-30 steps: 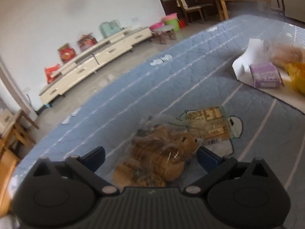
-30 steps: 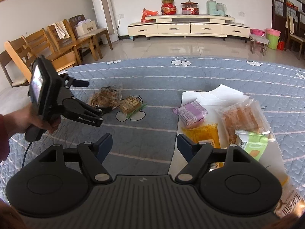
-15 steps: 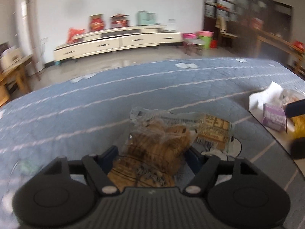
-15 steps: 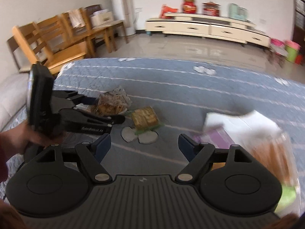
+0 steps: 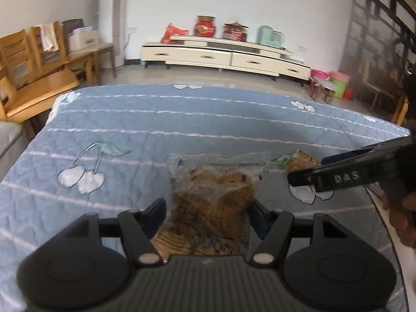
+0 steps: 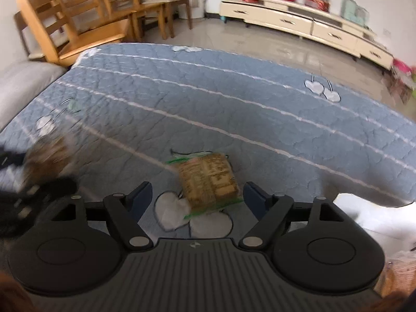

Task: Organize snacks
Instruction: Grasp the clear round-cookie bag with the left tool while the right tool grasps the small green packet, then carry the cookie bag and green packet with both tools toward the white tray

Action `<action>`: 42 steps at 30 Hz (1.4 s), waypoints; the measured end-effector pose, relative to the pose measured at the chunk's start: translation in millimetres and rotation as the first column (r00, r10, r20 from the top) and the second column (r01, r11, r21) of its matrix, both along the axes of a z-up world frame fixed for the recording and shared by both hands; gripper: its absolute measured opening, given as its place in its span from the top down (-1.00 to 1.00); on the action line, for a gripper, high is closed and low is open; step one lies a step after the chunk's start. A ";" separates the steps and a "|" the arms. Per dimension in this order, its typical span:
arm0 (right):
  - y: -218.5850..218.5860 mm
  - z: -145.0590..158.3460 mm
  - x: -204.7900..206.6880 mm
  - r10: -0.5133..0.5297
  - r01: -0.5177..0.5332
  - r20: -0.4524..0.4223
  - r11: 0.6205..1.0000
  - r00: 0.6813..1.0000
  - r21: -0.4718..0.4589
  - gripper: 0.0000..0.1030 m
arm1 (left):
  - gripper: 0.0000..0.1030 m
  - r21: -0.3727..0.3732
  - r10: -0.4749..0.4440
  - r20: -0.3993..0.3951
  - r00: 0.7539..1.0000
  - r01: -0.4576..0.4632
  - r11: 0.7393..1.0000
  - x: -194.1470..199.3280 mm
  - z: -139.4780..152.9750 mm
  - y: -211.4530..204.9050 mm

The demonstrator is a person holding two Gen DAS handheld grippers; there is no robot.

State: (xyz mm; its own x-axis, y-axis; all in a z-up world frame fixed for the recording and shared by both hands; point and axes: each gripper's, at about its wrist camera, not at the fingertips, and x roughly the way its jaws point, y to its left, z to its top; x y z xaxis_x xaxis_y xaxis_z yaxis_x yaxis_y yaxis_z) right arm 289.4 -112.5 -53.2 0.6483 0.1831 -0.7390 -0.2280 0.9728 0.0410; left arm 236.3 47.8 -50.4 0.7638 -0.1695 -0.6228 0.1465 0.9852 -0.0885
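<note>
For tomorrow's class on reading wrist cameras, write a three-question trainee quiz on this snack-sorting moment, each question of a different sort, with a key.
1. True or false: the left tongs have the clear bag of brown snacks between their fingers.
2. Which packet lies between the open right tongs? A) purple box B) green-edged cracker packet C) red bag
3. Fill in: both packets are over the blue ____.

Key: 1 true; 2 B; 3 quilt.

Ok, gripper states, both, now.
Left gripper: shut on the clear snack bag.
Right gripper: open, straddling the green-edged packet, not gripping.
</note>
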 end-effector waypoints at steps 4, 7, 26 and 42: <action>7.5 0.1 -1.7 0.001 -0.001 0.011 0.999 1.000 -0.033 -0.05 | -0.30 -0.016 0.036 0.015 0.999 -0.036 0.999 -8.2 7.8 -1.4; 7.8 1.1 -3.2 0.002 -0.001 0.017 0.999 1.000 -0.032 0.02 | -0.30 -0.015 0.050 0.030 0.998 -0.050 0.999 -16.7 15.4 -3.0; 20.3 47.6 -143.4 0.002 -0.010 0.106 0.997 0.994 0.080 0.64 | -0.29 -0.017 0.075 0.039 0.996 -0.074 0.997 -101.0 49.2 -14.0; 5.1 96.3 -250.2 -0.083 0.067 0.212 0.994 0.974 0.081 0.64 | -0.06 -0.008 0.110 0.082 0.991 -0.110 0.994 -169.7 84.5 -32.9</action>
State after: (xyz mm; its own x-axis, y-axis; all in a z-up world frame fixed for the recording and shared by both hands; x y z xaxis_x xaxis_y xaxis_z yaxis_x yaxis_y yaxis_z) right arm 39.2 -107.3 43.1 0.8044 0.1766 -0.5673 -0.1660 0.9836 0.0708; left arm 66.5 14.9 34.1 0.8264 -0.0836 -0.5568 0.0442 0.9955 -0.0839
